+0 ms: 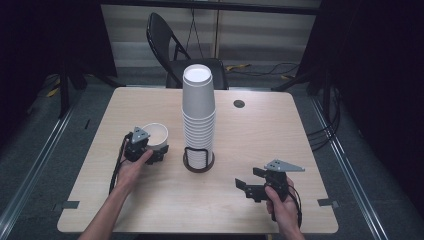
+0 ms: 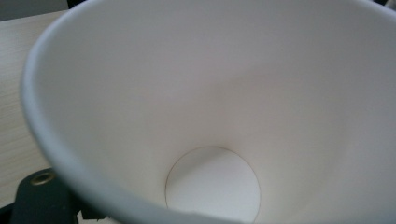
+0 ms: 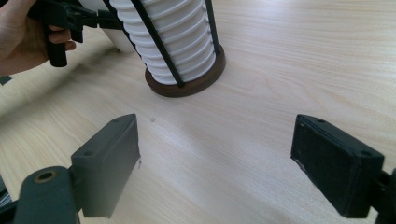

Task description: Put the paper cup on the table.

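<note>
From above, the left hand-held gripper (image 1: 159, 151) grips a single paper cup (image 1: 155, 135) left of the cup stack (image 1: 198, 115) on the surface (image 1: 250, 135); its own view peers into the cup; the right hand-held gripper (image 3: 215, 163) gapes wide.

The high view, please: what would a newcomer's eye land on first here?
First, the tall stack of white paper cups in a dark holder at the table's centre. Next, the single cup left of it, gripped at its wall by the left gripper, while the right gripper waits open near the front right.
</note>
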Demonstrator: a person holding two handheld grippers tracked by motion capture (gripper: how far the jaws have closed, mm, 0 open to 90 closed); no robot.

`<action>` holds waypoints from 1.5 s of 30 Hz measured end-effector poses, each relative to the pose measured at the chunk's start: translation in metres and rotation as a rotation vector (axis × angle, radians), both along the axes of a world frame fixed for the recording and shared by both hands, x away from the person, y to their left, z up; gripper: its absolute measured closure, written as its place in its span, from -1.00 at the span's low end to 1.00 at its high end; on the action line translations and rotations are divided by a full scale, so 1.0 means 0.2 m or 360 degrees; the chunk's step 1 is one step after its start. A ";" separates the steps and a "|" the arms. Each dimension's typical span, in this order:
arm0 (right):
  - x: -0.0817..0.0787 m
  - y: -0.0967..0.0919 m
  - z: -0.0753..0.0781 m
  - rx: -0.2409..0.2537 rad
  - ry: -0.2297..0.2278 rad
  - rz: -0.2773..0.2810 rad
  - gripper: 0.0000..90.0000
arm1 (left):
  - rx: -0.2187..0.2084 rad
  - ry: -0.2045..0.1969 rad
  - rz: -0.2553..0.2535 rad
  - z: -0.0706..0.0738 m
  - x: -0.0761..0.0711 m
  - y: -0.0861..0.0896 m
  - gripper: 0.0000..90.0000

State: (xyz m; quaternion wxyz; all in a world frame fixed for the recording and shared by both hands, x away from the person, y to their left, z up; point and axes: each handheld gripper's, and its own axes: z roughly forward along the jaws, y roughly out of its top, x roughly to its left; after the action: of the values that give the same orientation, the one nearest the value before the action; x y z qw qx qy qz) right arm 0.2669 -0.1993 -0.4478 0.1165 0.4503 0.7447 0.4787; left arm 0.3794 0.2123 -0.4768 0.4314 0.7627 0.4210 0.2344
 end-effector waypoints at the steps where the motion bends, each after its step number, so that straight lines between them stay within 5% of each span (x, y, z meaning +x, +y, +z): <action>1: 0.00 0.00 0.00 -0.0002 -0.0003 0.0001 -0.68 | -0.0004 0.0001 0.0009 0.00 -0.01 0.00 -0.68; 15: -0.01 -0.01 0.01 -0.0022 -0.0020 -0.0011 -0.68 | 0.0094 0.0048 0.0028 -0.04 -0.10 0.06 -0.65; 22: -0.01 -0.02 0.01 -0.0024 -0.0031 -0.0031 -0.68 | 0.0073 0.0027 0.0017 -0.01 -0.18 0.09 -0.65; 36: -0.01 -0.03 0.01 -0.0045 -0.0037 -0.0055 -0.68 | -0.0086 -0.0015 -0.0070 0.12 -0.41 0.06 -0.65; 45: -0.01 -0.05 0.00 -0.0053 -0.0033 -0.0062 -0.68 | -0.0068 -0.0114 -0.0141 0.18 -0.57 -0.02 -0.65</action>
State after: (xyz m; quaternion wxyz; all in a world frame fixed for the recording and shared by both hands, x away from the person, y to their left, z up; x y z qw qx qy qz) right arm 0.2648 -0.2088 -0.4484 0.1409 0.4577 0.7423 0.4686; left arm 0.2655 0.2080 -0.4415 0.4723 0.7624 0.3759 0.2331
